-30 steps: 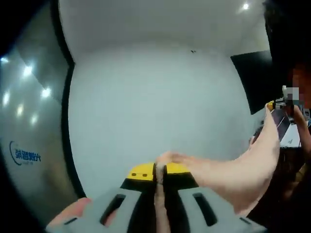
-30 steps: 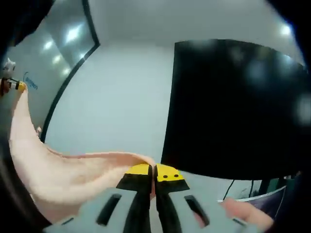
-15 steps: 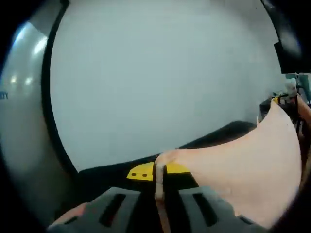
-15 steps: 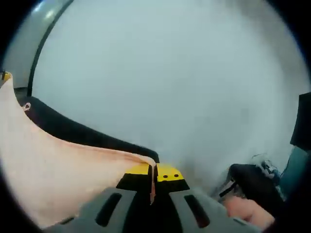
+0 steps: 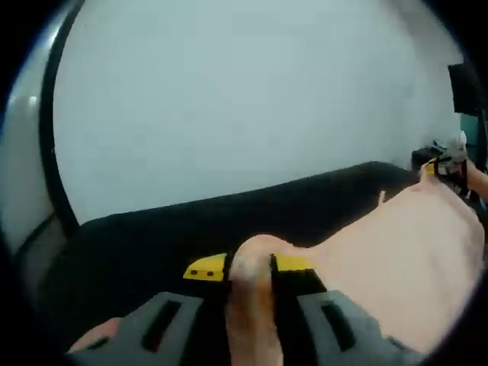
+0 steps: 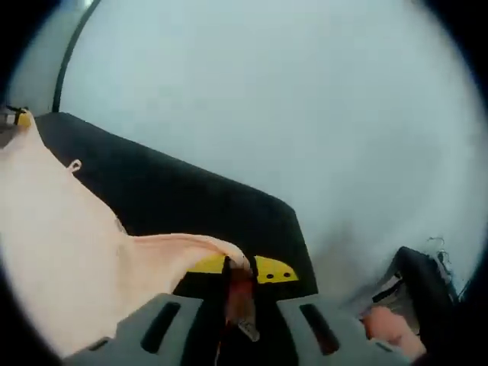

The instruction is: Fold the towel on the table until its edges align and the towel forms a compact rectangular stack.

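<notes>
We hold the soft, light peach cloth towel [image 5: 404, 252] stretched between us: left gripper [image 5: 252, 268] and right gripper [image 6: 242, 271] each clamp a corner above the black table [image 6: 198, 206]; it sags, so corners suit best.

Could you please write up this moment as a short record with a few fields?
towel: pale pink towel, stretched between the two grippers
left gripper: jaws shut on a towel corner
right gripper: jaws shut on another corner
table: black top, beyond the towel
backdrop: plain white wall
fold stage: towel held up, not yet a stack
</notes>
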